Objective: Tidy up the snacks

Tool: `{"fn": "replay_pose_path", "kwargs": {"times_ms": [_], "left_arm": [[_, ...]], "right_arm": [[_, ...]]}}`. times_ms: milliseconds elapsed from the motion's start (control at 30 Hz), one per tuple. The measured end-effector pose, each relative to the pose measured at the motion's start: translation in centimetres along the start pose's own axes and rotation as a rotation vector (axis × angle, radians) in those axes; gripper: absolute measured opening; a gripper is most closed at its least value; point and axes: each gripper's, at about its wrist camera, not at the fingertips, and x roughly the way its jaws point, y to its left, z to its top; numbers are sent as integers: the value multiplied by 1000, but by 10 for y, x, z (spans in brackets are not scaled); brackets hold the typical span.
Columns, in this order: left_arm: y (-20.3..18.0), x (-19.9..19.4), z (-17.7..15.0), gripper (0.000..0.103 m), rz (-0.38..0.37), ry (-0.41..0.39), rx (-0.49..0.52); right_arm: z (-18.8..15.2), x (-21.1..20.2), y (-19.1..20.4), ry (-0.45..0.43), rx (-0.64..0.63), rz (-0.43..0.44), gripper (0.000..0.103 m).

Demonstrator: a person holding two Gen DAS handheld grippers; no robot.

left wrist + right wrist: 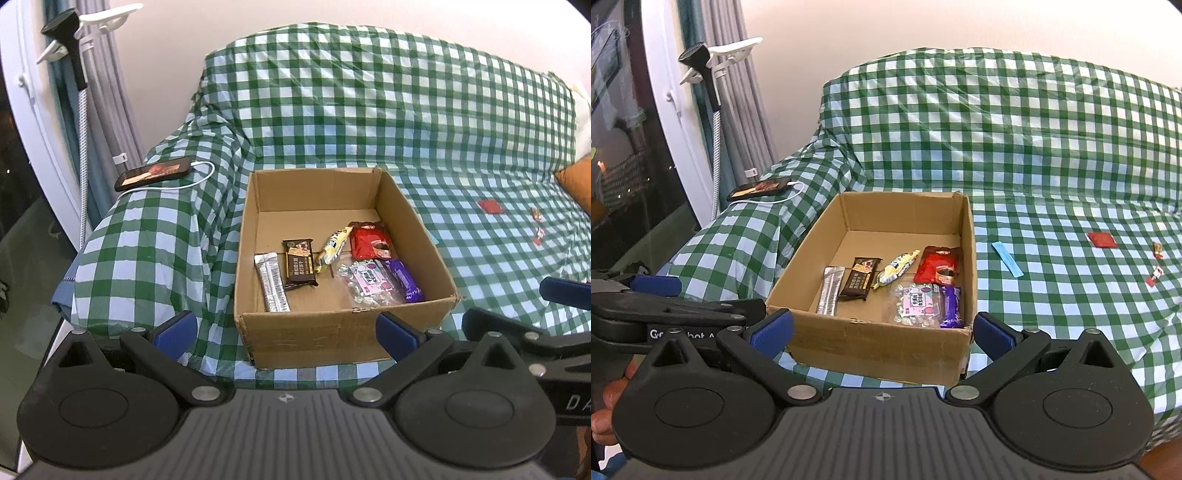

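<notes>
An open cardboard box (325, 332) (879, 350) sits on the green-checked cloth. Inside lie a silver stick (272, 282), a brown bar (300, 263), a yellow candy (334, 246), a red pouch (371, 242), a clear candy bag (364, 282) and a purple bar (404, 280). On the cloth to the right lie a blue stick (1007, 258), a red packet (1102, 239) and two small candies (1157, 249) (1154, 276). My left gripper (286, 332) and my right gripper (882, 334) both hang open and empty before the box's near wall.
A phone (153, 173) on a white cable rests on the covered armrest at the left. A garment steamer (68, 44) stands by the curtain and window. An orange cushion (576, 181) lies at the far right. A hand (609, 398) holds the left gripper.
</notes>
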Motion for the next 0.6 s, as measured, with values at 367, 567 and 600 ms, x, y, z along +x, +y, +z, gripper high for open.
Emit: {"fn": "replay_pose_path", "kwargs": {"times_ms": [367,567,600], "left_arm": [[-48,34,43,103,-63,87,14],[-114,65,92,103,-178,118,44],[-127,73,102,103,-201,131,47]], "right_arm": [[-1,-3,-79,-92,192,-124,103],[2,-5,-160,-116,294,-277,103],[3,-5,-176,-124,308,-302,103]]}}
